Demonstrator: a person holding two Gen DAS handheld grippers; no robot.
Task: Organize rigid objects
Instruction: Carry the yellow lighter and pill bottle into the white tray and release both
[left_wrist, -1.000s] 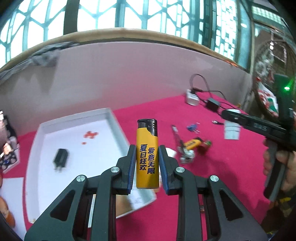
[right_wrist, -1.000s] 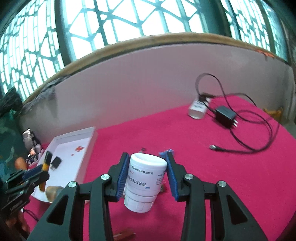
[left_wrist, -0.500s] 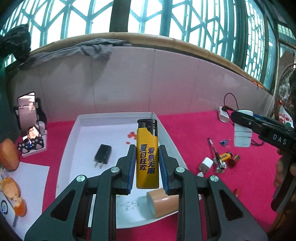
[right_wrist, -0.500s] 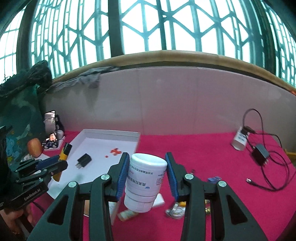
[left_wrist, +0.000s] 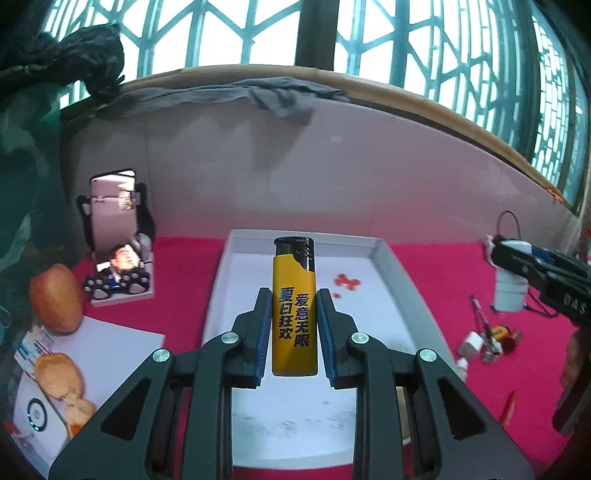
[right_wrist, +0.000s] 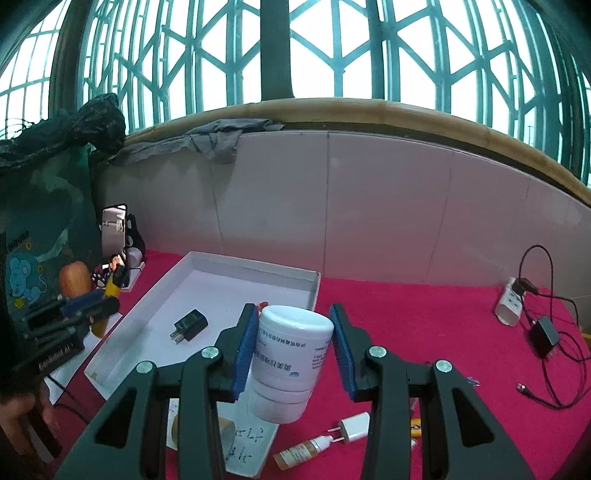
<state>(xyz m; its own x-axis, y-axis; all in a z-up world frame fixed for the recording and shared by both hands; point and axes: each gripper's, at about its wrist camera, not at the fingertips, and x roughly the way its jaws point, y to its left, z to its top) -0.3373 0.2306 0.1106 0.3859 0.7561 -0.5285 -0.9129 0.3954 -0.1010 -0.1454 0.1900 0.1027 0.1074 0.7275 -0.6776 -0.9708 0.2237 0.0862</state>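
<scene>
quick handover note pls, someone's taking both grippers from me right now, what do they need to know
Left hand-held gripper: shut on the yellow lighter, held upright over the white tray.
Right hand-held gripper: shut on the white jar, held above the tray's near right corner.
Done: the black plug adapter already lies in the tray.
Left: set down the lighter and the jar, presumably in the tray. Still loose on the red cloth: a white plug, a small dropper bottle and a few small bits to the tray's right.
</scene>
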